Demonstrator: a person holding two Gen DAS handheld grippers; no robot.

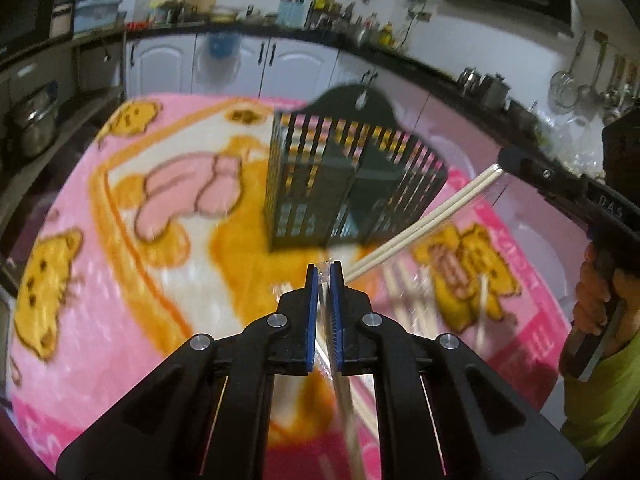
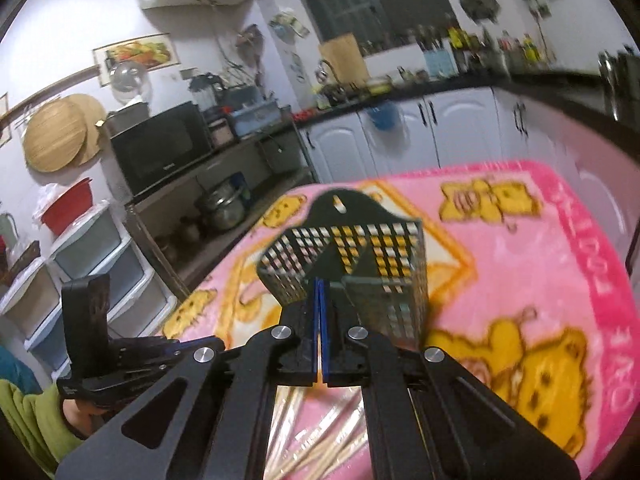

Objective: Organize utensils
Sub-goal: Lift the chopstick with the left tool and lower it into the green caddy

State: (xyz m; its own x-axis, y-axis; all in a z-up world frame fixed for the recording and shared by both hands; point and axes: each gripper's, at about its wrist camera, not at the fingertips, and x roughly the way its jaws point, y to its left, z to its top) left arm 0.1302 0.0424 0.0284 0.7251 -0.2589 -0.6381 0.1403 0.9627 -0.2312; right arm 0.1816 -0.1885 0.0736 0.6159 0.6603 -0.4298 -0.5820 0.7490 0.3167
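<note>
Chopsticks (image 1: pixel 420 224), a pale wooden pair, slant across the left wrist view from about 5 o'clock of the slatted holder (image 1: pixel 352 176) up toward 2 o'clock, their far tips at the right gripper (image 1: pixel 505 160). Whether its jaws pinch those tips can't be told from this angle. Near ends run down beside the left gripper (image 1: pixel 325 270), whose blue pads sit nearly together on a crinkly clear film, prob. the plastic sleeve; contact w/ the sticks themselves is unclear.

Handling, as a judgement: light, stiff, smooth, so they'll roll or pivot if pinched at one point. Better to grip both sticks together near mid-length, pads square across them. The sleeve looks slippery and may slide off.

Holder is dark green, two compartments, upright on the pink cartoon blanket (image 1: pixel 100 280) covering the bench; no utensils visible inside.

More loose chopsticks (image 1: pixel 412 304) lie blurred on the blanket at 4 o'clock of the left gripper.

Right wrist view adds what the left lacks: right gripper (image 2: pixel 321 282) pads together w/ nothing seen between them, holder (image 2: pixel 360 264) just ahead at 12 o'clock, a pile of sticks (image 2: pixel 320 440) below in clear wrap, left gripper (image 2: pixel 176 346) at 9 o'clock.
</note>
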